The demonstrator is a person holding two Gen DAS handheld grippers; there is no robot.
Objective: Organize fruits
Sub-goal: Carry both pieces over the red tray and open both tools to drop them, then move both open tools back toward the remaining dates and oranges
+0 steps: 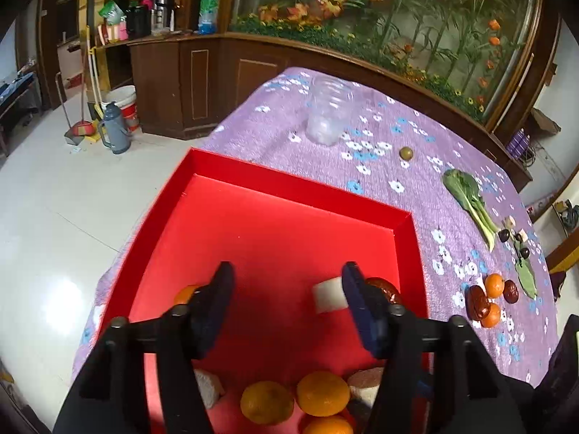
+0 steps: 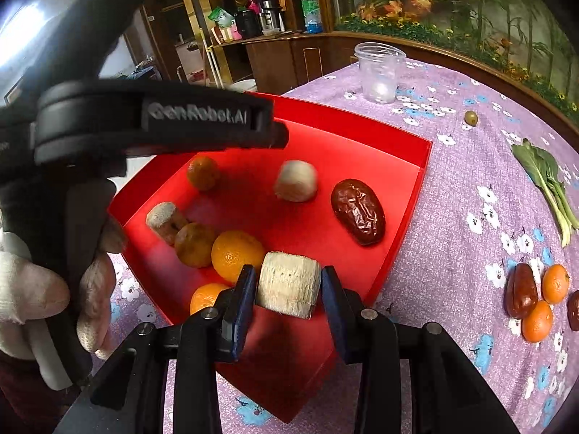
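Note:
A red tray (image 1: 289, 188) on the purple flowered cloth holds several oranges (image 2: 237, 255), a red date (image 2: 358, 211) and pale cut chunks. My left gripper (image 1: 287, 271) hangs open over the tray floor with nothing between its fingers. A white chunk (image 1: 327, 294) lies beside its right finger and looks blurred in the right wrist view. My right gripper (image 2: 288, 271) is shut on a pale fibrous cylinder chunk (image 2: 289, 289), held above the tray's near corner. On the cloth to the right lie two oranges (image 2: 555, 284) and dates (image 2: 521, 291).
A clear plastic cup (image 2: 380, 72) stands behind the tray, with a small green fruit (image 1: 406, 152) to its right. A leafy green (image 1: 466, 195) and small dark fruits lie at the right edge. A gloved hand (image 2: 32, 289) holds the left tool. The table's left edge drops to the floor.

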